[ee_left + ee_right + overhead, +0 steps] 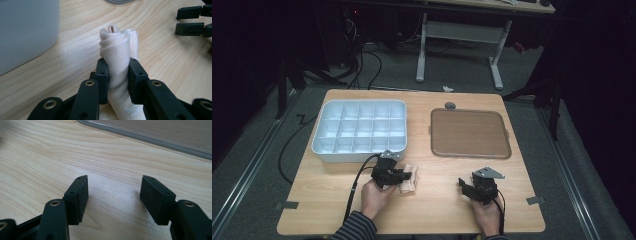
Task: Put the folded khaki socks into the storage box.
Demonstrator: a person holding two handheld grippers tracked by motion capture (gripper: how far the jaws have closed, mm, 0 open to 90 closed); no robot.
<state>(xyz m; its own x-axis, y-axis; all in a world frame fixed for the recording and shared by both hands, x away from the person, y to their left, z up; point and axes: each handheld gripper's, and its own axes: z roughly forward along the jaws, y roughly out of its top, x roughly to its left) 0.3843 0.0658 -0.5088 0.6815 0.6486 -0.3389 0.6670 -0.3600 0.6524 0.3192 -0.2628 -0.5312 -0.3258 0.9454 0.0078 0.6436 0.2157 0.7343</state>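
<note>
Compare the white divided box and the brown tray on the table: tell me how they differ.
The white divided box is pale and split into a grid of small compartments; the brown tray is dark with one plain, undivided surface. The box has tall walls, while the tray is shallow with a low rim. The box sits at the left, the tray at the right. Both are rounded rectangles and look empty.

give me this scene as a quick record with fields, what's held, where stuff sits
left hand-held gripper: shut on the rolled cloth
rolled cloth: cream, lying on the table in front of the white box
right hand-held gripper: open, nothing between its jaws, low over bare wood
white box: divided into many compartments, on the left half of the table, all look empty
brown tray: flat, on the right half, nothing on it
table: light wood
small grey disc: beyond the tray, near the far edge
</note>
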